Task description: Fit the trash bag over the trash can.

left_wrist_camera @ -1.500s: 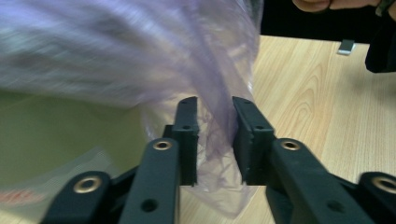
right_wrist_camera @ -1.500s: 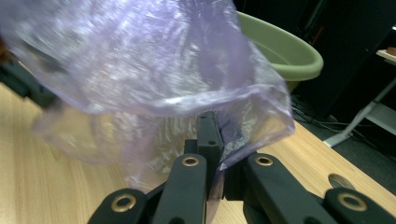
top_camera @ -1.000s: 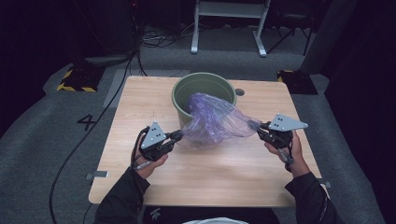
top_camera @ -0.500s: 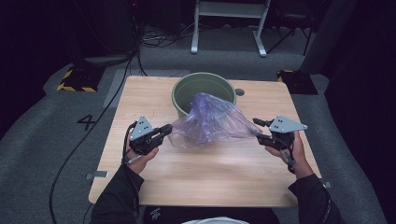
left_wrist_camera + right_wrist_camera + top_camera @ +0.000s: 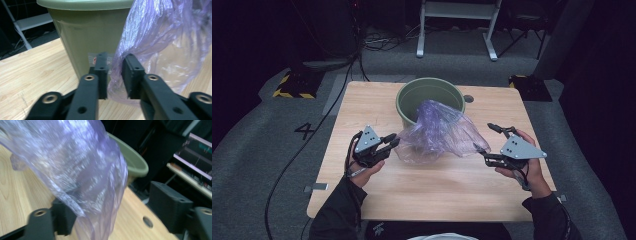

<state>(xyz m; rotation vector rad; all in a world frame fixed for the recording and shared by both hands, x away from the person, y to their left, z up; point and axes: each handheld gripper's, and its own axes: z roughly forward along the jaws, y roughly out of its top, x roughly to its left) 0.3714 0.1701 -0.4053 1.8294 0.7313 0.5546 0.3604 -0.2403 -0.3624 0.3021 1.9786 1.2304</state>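
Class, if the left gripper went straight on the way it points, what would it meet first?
Probably the crumpled purple plastic bag just beyond the left gripper, with the green plastic bucket close behind; depth is unclear.

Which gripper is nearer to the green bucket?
Left. The left gripper sits just beside the green bucket's wall; the right gripper is farther off, beyond the purple plastic bag.

Table (image 5: pixel 432 192): light wood, hole (image 5: pixel 468 98) near far edge | bin (image 5: pixel 412 100) stands at back | bag (image 5: pixel 437 135) sags onto top beside bin
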